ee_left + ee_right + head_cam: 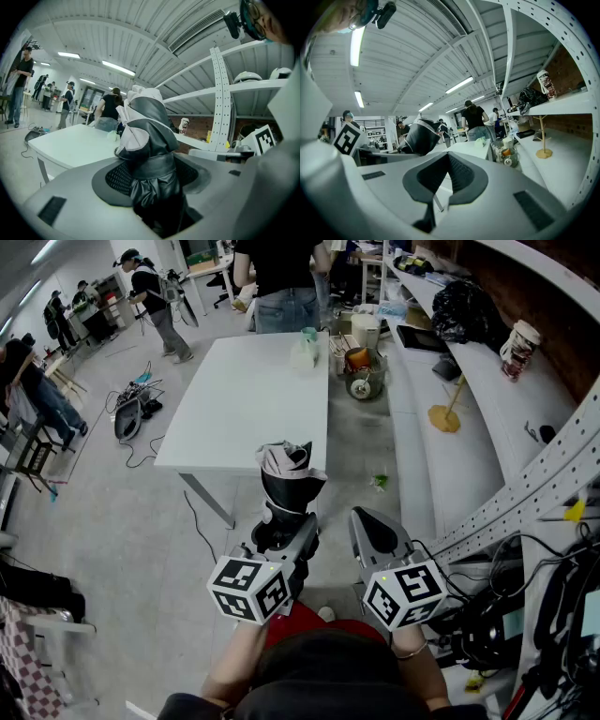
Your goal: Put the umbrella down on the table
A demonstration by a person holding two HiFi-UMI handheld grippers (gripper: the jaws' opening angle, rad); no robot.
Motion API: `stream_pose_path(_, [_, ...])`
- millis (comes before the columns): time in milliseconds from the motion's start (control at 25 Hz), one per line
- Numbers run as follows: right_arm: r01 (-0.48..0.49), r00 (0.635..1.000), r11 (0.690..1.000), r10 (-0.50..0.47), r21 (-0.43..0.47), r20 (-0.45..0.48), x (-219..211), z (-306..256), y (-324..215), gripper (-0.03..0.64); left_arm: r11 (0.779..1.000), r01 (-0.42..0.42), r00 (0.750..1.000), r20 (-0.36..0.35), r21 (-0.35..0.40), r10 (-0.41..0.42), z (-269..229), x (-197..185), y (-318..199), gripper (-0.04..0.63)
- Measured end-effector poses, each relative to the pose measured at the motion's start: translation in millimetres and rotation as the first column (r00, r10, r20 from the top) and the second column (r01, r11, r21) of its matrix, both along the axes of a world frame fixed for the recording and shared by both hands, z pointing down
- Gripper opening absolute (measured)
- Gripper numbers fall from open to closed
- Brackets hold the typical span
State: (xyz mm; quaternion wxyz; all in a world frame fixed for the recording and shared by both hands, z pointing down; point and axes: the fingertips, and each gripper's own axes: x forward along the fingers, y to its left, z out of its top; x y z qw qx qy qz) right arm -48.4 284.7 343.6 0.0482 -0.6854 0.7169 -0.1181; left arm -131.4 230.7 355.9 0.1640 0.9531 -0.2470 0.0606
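L gripper (281, 521) is seen clamped on the folded umbrella (287, 479); its pads are pressed onto the black fabric just below the strap band, as shown in the left gripper view; the jaws are kept wide by the bundle's bulk. The umbrella is held in the air, its grey-white ruffled end pointed away from the person & somewhat up; it is not laid on the white table (234, 399), whose near edge is overlapped by that end in the head view; the tabletop is seen beyond it in the left gripper view. R gripper (366, 521) is held just beside the L one, approx. level & apart from the umbrella; its jaws are brought together at the tips w/ nothing between them, per the right gripper view, where the umbrella is seen off to the left. A marker cube (248, 589) is seen at the rear of the L gripper; another is on the R. At the table's far edge a pale teal item (307, 345) is set; a person in a dark top (281, 277) is stood just behind it. On the right, long white shelves (487, 390) are fitted, w/ a black bag (464, 310), a paper cup (520, 345) & a small wooden stand (448, 413) on them; more people are seen at far left.
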Motion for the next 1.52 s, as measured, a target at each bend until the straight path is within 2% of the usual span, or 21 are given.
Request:
stream_pose_path(160, [0.006, 1.000, 1.000, -0.006, 0.016, -0.027, 4.2, -4.3, -3.7, 0.018, 1.000, -0.008, 1.000, -0.002, 0.008, 0.008, -2.0, 7.7, -2.2, 0.258])
stream_pose_path(720, [-0.025, 0.999, 1.000, 0.025, -0.001, 0.022, 26.9, 0.9, -16.2, 0.018, 1.000, 0.005, 1.000, 0.005, 0.011, -0.005, -2.4, 18.7, -20.1, 0.256])
stream_pose_path(1520, [-0.017, 0.999, 0.999, 0.018, -0.037, 0.029, 37.1, 12.1, -38.7, 0.018, 0.998, 0.054, 0.999, -0.005, -0.011, -0.054, 1.9, 21.6, -50.0, 0.258])
